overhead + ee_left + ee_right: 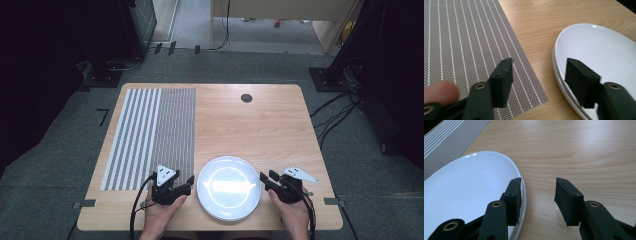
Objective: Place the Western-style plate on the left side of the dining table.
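The left hand-held gripper (pixel 190 181) is being held just beside the plate's left rim, its jaws standing partly apart; in the left gripper view (pixel 541 82) one jaw is hanging over the mat's corner and the other over the plate's edge, and nothing is being pressed between them. The right hand-held gripper (pixel 265 177) is being held at the opposite rim, likewise part open; in the right gripper view (pixel 537 197) one jaw is lying over the plate's edge and the other over bare wood, and whether a pad is touching the rim cannot be told. No grip is being made yet by either.

The plate (pixel 229 187) is resting flat on the tabletop (pixel 250 125) near the front edge, between the two grippers and just right of the mat (pixel 150 135). Judged from this, the work is only being started: the plate is being approached from both sides, and the grasp, lift and any move are all left to be done.

The plate is round, white, glazed and glossy, with a shallow well and a thin raised rim; light is being reflected off it. The mat is rectangular and woven, brown-grey with fine white lines, broader white stripes being shown along its left half. The tabletop is pale wood grain with rounded corners. The jaws are matt black blocks with brass-coloured pins.
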